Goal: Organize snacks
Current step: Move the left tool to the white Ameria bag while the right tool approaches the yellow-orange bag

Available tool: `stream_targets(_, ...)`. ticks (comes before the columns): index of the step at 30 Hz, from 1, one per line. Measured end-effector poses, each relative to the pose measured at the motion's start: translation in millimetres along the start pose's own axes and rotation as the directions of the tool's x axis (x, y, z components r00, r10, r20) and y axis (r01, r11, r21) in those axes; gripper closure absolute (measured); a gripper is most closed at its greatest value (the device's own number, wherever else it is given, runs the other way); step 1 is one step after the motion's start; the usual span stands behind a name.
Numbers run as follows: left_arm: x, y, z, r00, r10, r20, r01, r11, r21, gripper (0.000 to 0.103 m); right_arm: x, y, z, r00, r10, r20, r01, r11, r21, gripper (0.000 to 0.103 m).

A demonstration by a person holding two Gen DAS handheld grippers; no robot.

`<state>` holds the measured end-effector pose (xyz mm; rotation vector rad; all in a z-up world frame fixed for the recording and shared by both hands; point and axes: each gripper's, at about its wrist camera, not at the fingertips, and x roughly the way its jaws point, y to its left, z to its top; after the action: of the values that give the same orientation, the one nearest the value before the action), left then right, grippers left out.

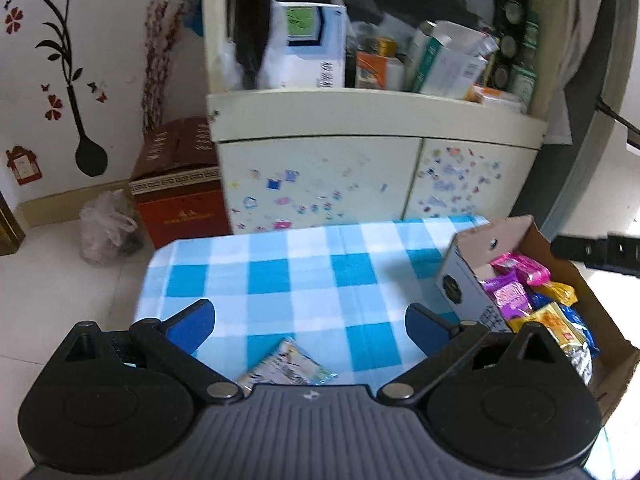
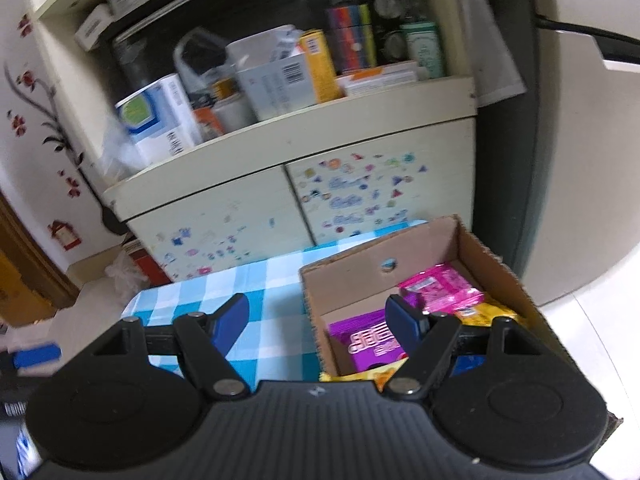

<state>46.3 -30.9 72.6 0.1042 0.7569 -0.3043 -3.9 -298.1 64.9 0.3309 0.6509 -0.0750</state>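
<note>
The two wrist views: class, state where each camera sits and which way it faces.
Left wrist: on the left gripper, facing down over the blue checked tablecloth and a pale snack packet; open blue fingers show.
Right wrist: on the right gripper, straddling the brown cardboard box wall; open fingers show.
Shared: cloth, box, pink wrapped snack, cream stickered cabinet.

Checked tablecloth (image 1: 304,280) lies open; cardboard box (image 1: 472,280) blocks its right side.

Blue-wht check cloth (image 1: 304,276), brown cardboard box (image 2: 352,276)
</note>
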Motion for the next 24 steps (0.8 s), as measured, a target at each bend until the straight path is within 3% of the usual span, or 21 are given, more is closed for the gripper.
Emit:
stream_targets(9,19.2,31.6,-8.5,0.999,0.030,-0.040,-0.031,0.999,-0.040,0.000,15.3,36.4,-23.1,0.989,0.111,-0.095,-0.120,0.988,-0.093,0.027)
stream_targets(16,40.6,49.1,-16.6,0.994,0.018,-0.104,-0.027,0.997,-0.078,0.000,30.6,62.4,-48.4,0.975,0.128,-0.183,-0.158,0.974,-0.161,0.027)
stream_targets(24,68.0,58.5,-26.5,0.984,0.003,-0.179,-0.017,0.997,-0.077,0.000,47.7,94.2,-87.5,0.935,0.157,-0.317,-0.235,0.946,-0.224,0.027)
